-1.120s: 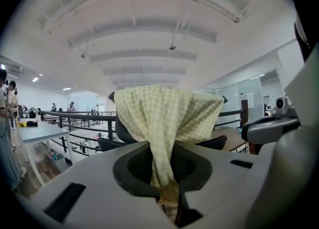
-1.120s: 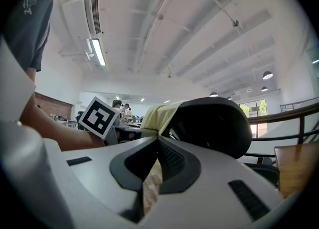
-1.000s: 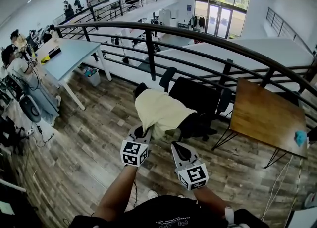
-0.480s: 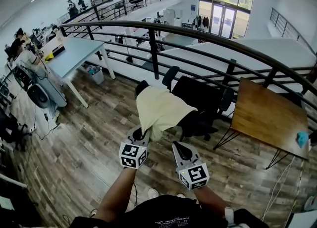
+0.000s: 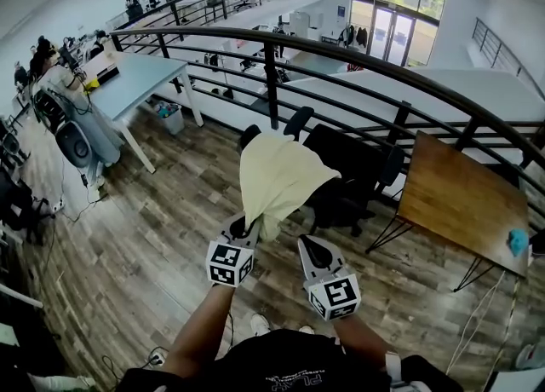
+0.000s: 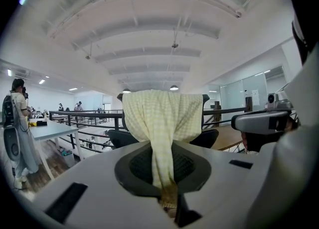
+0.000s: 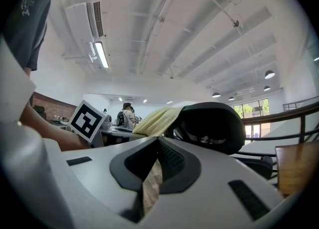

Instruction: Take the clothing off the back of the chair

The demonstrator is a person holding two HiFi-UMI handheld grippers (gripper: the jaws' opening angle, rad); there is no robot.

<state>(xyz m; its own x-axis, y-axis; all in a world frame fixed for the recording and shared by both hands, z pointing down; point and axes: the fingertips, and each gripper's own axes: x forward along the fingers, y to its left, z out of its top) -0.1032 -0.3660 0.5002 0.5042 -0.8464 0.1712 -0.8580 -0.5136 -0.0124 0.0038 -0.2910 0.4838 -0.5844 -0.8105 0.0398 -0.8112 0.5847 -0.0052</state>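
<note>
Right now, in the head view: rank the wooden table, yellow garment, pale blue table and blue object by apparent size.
1. wooden table
2. yellow garment
3. pale blue table: close to the garment and farther from the camera, so 2 and 3 are unsure
4. blue object: clearly smallest

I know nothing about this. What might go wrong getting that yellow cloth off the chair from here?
Two things, I'd guess. The left tongs pinch only a bunched lower end of the yellow checked garment, so it may slip out under a hard pull. Most of the garment lies draped over the top of the black office chair; a level pull may snag it there, or drag the chair along rather than free it.
</note>
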